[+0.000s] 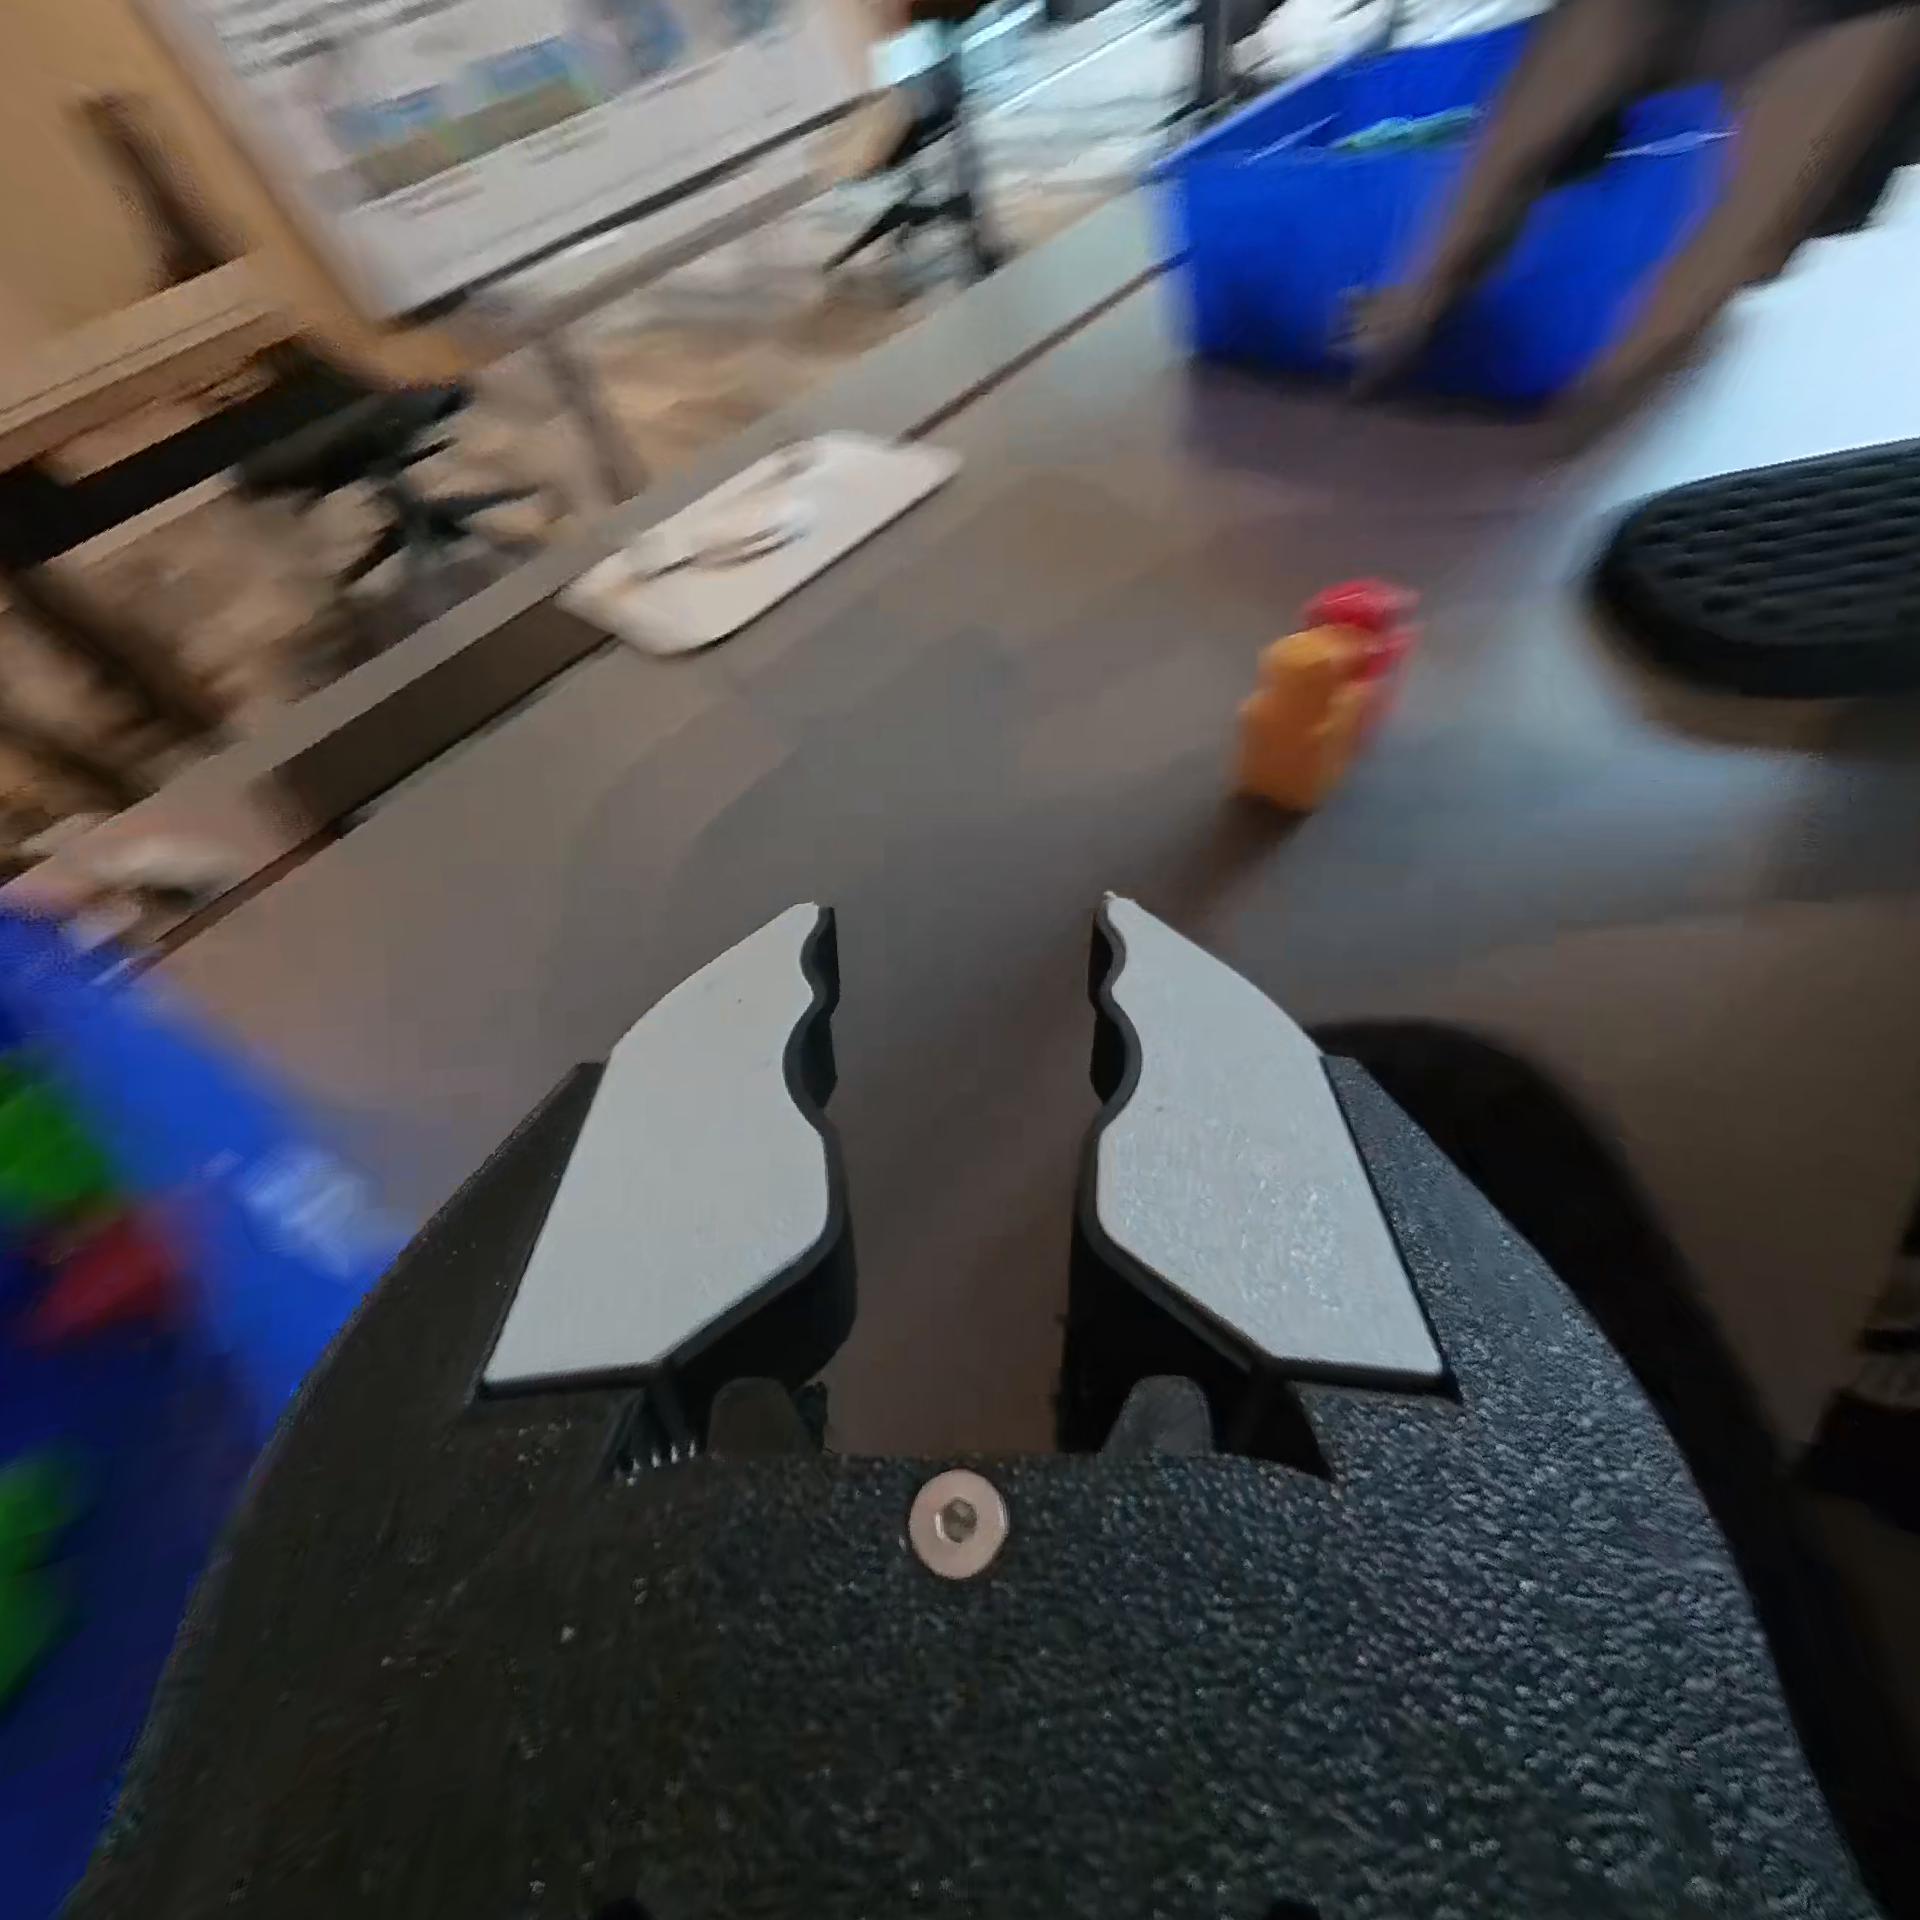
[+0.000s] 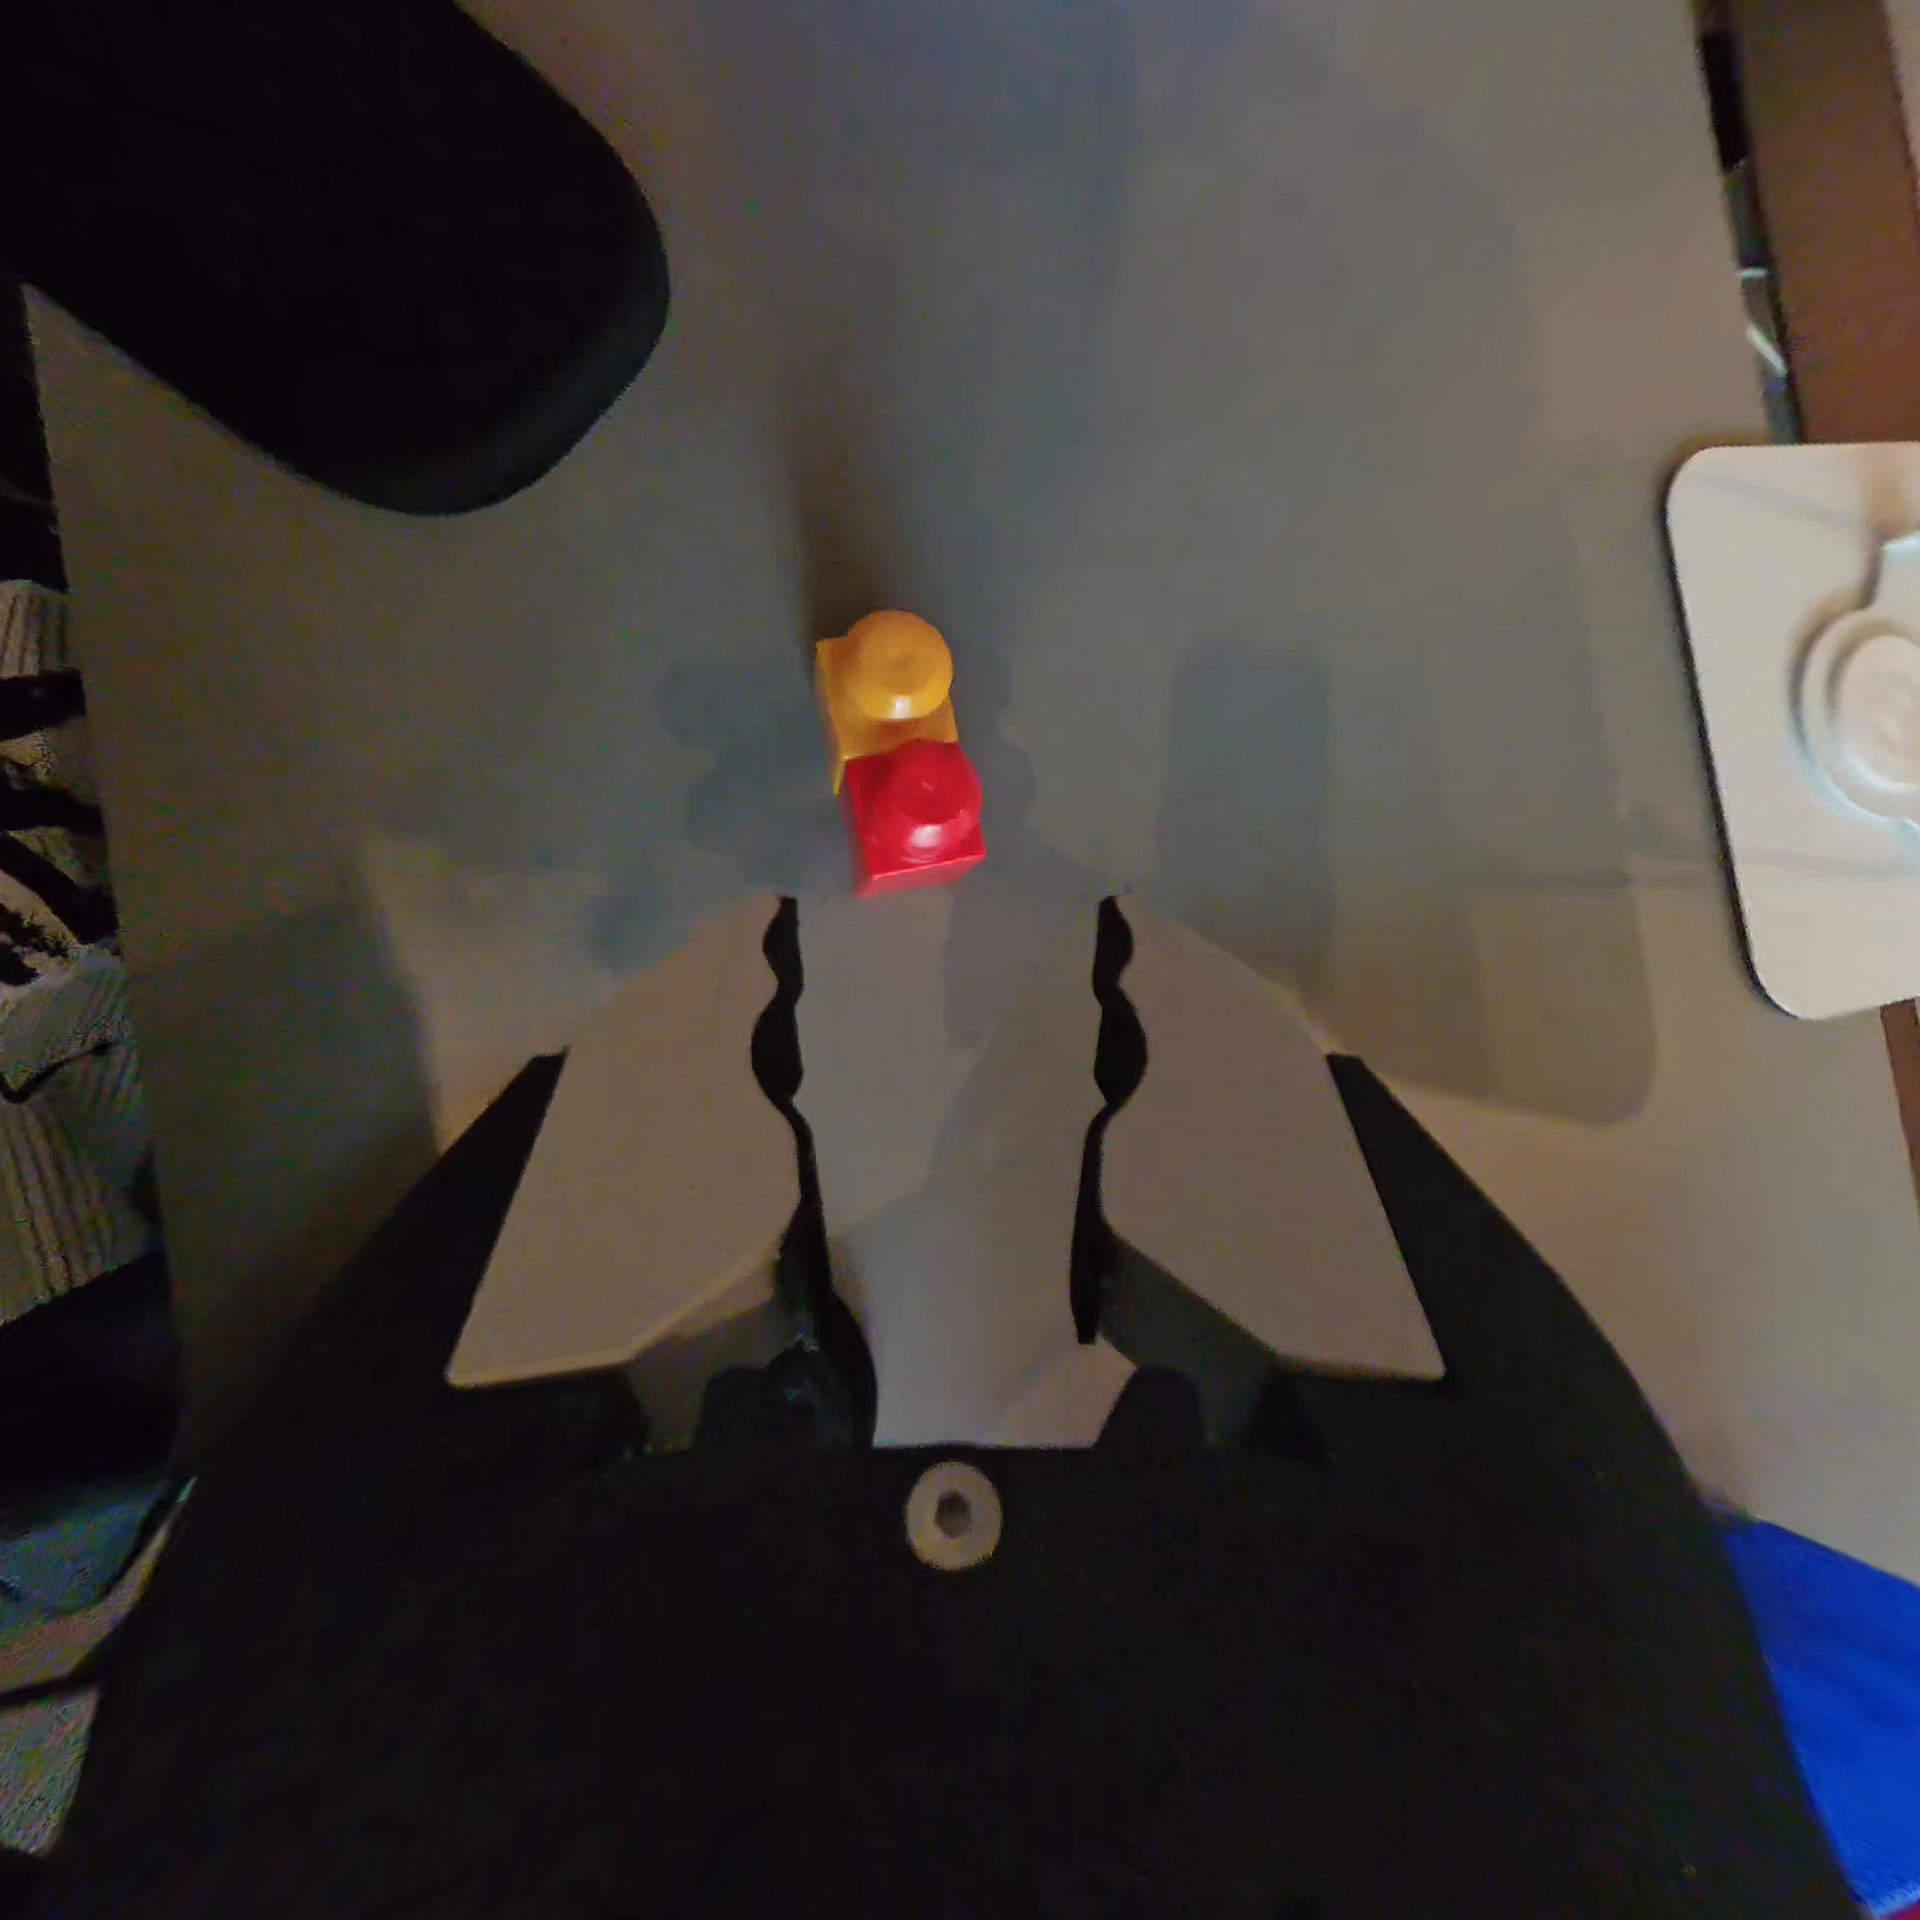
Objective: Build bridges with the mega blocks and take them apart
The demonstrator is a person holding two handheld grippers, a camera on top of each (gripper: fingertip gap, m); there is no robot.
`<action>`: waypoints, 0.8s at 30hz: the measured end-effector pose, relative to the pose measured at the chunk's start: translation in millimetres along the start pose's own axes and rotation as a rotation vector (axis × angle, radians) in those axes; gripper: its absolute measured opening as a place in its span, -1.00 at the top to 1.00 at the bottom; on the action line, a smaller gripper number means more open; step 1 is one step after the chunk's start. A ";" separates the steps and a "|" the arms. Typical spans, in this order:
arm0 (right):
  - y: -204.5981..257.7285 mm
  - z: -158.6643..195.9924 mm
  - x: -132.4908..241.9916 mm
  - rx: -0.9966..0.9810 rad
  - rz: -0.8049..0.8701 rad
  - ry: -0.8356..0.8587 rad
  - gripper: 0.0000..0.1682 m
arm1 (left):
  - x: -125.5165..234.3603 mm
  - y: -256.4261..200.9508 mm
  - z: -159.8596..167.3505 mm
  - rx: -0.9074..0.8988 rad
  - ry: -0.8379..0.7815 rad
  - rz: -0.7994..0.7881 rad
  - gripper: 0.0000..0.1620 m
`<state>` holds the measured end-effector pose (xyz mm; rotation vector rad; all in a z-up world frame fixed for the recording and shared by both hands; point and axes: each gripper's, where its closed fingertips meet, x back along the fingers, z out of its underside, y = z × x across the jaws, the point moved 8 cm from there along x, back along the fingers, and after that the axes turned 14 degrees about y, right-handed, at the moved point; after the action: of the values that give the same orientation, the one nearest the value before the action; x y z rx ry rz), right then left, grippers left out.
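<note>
left gripper [image 1: 961, 925]: your jaws stand apart with a clear gap and nothing between them; only bare table shows in the gap.
right gripper [image 2: 945, 909]: your jaws are spread about as wide, and they grip nothing. you are looking almost straight down on the blocks.
red block [image 2: 916, 821]: it sits just past your right fingertips, slightly left of the midline of the gap, stud up, not touched by either finger.
orange block [image 2: 888, 675]: it stands right behind the red one, touching it, stud up. from your left wrist view the pair sits well ahead and to the right, orange block [image 1: 1299, 717] nearer, red block [image 1: 1361, 623] behind it, both blurred.
table [image 2: 1247, 312]: a pale grey surface in your right view, darker brown-grey in your left view; soft shadows fall around the blocks.
white tray [image 2: 1808, 717]: it lies at the right edge of your right view, well apart from the blocks; in your left view the white tray [image 1: 758, 540] lies near the far left table edge.
blue bin [image 1: 1382, 260]: far right on the table, with a person's arm [image 1: 1621, 177] reaching over it, heavily blurred.
second blue bin [image 1: 114, 1351]: close at your left, holding green and red pieces, too blurred to tell more.
dark rounded object [image 2: 343, 239]: upper left of your right view; what it is cannot be told.
</note>
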<state>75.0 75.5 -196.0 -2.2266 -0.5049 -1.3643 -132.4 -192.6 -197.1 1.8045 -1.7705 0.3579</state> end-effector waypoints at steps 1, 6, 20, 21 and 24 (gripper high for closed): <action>0.7 3.8 2.1 -0.019 0.006 -0.022 0.36 | 7.3 12.0 4.3 0.015 0.025 -0.041 0.43; -2.1 17.9 8.4 -0.084 0.045 -0.090 0.36 | 41.5 86.5 26.7 0.070 0.231 -0.238 0.40; -0.2 35.7 8.7 -0.087 0.062 -0.106 0.35 | 11.2 238.6 101.7 0.312 0.716 -0.276 0.23; -0.3 37.5 8.9 -0.090 0.062 -0.107 0.35 | 7.4 242.9 105.8 0.317 0.741 -0.282 0.23; -1.5 41.4 9.3 -0.101 0.069 -0.107 0.35 | -5.8 249.8 117.5 0.310 0.816 -0.285 0.23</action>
<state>108.2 101.0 -203.5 -2.3858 -0.3997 -1.2659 -400.4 -242.6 -240.3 1.7105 -0.9132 1.1088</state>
